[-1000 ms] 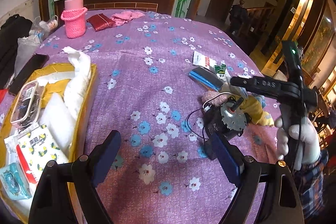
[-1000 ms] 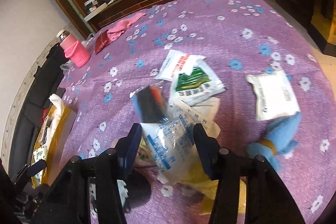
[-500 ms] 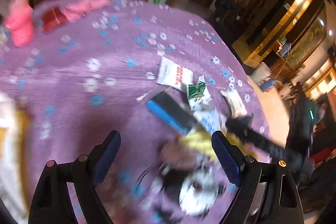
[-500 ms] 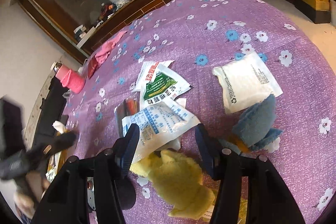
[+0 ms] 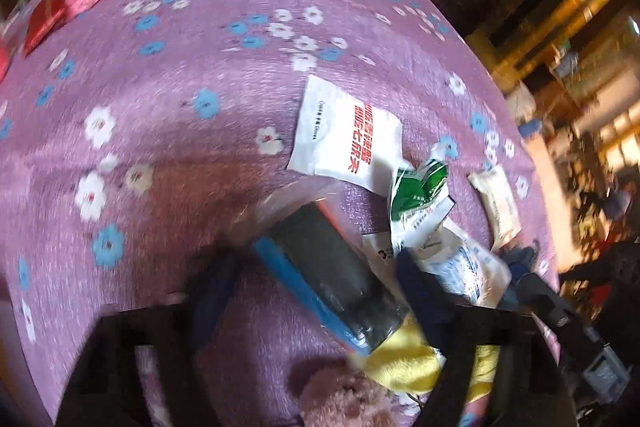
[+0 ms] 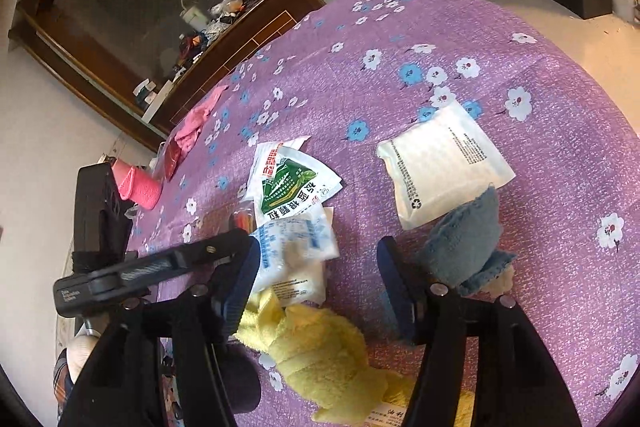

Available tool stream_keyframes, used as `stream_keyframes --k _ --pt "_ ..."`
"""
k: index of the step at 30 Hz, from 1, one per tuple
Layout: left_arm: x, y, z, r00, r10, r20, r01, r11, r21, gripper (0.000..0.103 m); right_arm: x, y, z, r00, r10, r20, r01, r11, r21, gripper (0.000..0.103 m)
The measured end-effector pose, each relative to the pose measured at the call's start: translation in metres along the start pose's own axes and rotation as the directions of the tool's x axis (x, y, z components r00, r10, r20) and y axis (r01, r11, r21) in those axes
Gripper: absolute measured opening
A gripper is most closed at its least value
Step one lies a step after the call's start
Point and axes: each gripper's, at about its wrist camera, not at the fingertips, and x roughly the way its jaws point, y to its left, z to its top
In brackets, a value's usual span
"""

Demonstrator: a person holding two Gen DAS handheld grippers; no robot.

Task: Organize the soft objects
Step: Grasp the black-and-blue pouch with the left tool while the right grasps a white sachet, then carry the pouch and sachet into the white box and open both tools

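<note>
Yellow plush toy [image 6: 320, 355] lying between spread right tongs [image 6: 320, 291], untouched; left tongs [image 5: 316, 291] also spread, straddling a wrapped dark pack [image 5: 332, 275]. Risk: snagging loose packets [image 6: 296, 251] overlapping the toy, or tongs colliding.

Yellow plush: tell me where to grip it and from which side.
Grip the yellow plush across its thick bunched middle, coming from above. It lies flat on the tablecloth, its upper end tucked under the packets, so pinching the exposed middle looks safest. The right gripper hangs open above it.

Purple tablecloth [image 6: 480, 39] with white-and-blue flowers — yellow plush [image 6: 320, 351], blue-grey plush [image 6: 464, 247], pink cloth [image 6: 196, 123].
</note>
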Motion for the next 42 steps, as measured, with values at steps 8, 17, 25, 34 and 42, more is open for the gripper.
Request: stream_keyframes --k 8,17,25,34,42 --pt "-0.005 -0.011 -0.004 0.999 -0.044 0.029 0.04 0.99 0.138 0.038 0.008 0.004 -0.001 1.0 0.021 -0.018 -0.021 1.0 -0.009 0.061" --pt "-0.012 -0.01 -0.014 0.999 -0.036 0.028 0.031 0.985 0.17 0.037 0.037 0.03 -0.003 0.992 0.071 -0.107 -0.078 0.995 -0.063 0.065" --pt "-0.011 -0.02 -0.015 0.999 0.003 0.049 -0.013 0.981 0.195 0.037 0.028 0.031 -0.004 0.992 0.118 -0.037 -0.121 0.989 -0.088 0.018" --pt "-0.065 -0.01 -0.027 0.987 -0.023 0.157 0.0 0.99 0.144 0.035 0.003 0.037 -0.002 0.984 0.175 0.043 -0.17 0.98 -0.102 0.016" --pt "-0.119 0.013 -0.063 0.973 -0.03 0.231 0.005 0.994 0.11 0.035 -0.03 0.055 -0.012 0.975 0.209 0.072 -0.2 0.972 -0.121 0.016"
